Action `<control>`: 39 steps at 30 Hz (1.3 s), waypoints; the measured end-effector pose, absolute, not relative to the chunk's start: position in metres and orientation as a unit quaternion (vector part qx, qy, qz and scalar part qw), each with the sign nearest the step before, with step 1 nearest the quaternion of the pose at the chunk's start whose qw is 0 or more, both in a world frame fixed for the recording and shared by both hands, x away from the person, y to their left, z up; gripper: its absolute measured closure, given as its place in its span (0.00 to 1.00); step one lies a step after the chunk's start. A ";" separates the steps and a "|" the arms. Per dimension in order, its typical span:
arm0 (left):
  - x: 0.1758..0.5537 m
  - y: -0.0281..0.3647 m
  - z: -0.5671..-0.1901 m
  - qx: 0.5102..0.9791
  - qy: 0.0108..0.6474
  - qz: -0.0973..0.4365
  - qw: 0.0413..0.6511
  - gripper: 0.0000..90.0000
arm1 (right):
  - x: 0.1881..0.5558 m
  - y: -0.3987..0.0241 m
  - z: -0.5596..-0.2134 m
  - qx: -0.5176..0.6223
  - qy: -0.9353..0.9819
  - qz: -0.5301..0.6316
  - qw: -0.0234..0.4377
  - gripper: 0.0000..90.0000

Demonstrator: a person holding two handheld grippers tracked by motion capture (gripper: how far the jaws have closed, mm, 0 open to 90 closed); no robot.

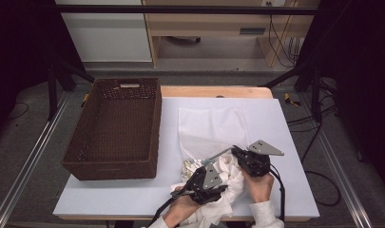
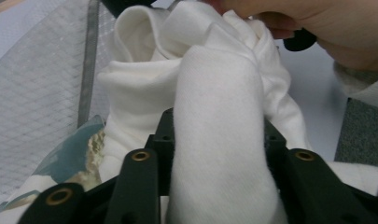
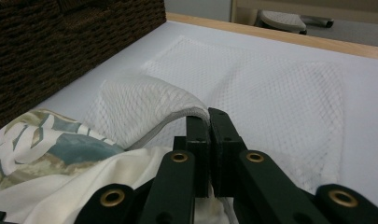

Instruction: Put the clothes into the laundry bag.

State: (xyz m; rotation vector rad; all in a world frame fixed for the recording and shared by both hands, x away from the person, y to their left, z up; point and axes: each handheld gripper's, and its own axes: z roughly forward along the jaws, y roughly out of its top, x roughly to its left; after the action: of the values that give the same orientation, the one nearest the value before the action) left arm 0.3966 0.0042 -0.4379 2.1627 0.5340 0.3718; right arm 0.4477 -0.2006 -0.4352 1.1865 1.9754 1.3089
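A white mesh laundry bag point(image 1: 211, 126) lies flat on the white table point(image 1: 285, 142). My right gripper point(image 1: 235, 151) is shut on the bag's grey-trimmed mouth edge point(image 3: 144, 107) and holds it lifted; the jaws point(image 3: 209, 114) pinch the rim. A bunched white garment point(image 1: 230, 175) sits at the bag's mouth near the table's front edge. My left gripper point(image 1: 217, 186) is shut on a thick roll of that garment point(image 2: 214, 116), with the jaws pressed on either side of it. A leaf-printed cloth point(image 1: 190, 165) lies partly under the mesh beside it.
A large dark wicker basket point(image 1: 109, 170) stands on the table's left side, close to the bag. The person's right hand point(image 2: 294, 23) is just beyond the garment. Bare table lies to the right of the bag.
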 end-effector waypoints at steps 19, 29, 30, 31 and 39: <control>0.433 -0.011 -0.445 0.858 0.242 0.185 0.413 0.66 | 0.432 -0.183 -0.416 0.393 0.732 0.506 0.233 0.98; 0.423 0.036 -0.422 0.835 0.264 0.185 0.446 0.23 | 0.438 -0.194 -0.426 0.408 0.733 0.496 0.224 0.98; 0.424 0.041 -0.420 0.832 0.268 0.203 0.441 0.20 | 0.437 -0.193 -0.426 0.408 0.733 0.496 0.224 0.98; 0.426 0.044 -0.420 0.831 0.271 0.208 0.440 0.17 | 0.437 -0.193 -0.426 0.407 0.734 0.495 0.226 0.98; 0.458 0.045 -0.456 0.837 0.325 0.116 0.425 0.06 | 0.437 -0.191 -0.427 0.405 0.739 0.492 0.221 0.98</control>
State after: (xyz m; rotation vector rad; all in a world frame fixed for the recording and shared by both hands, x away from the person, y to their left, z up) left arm 0.4584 0.0451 -0.4559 2.0934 0.8123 0.2909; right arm 0.4374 -0.1908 -0.4273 1.1184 2.0414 1.3587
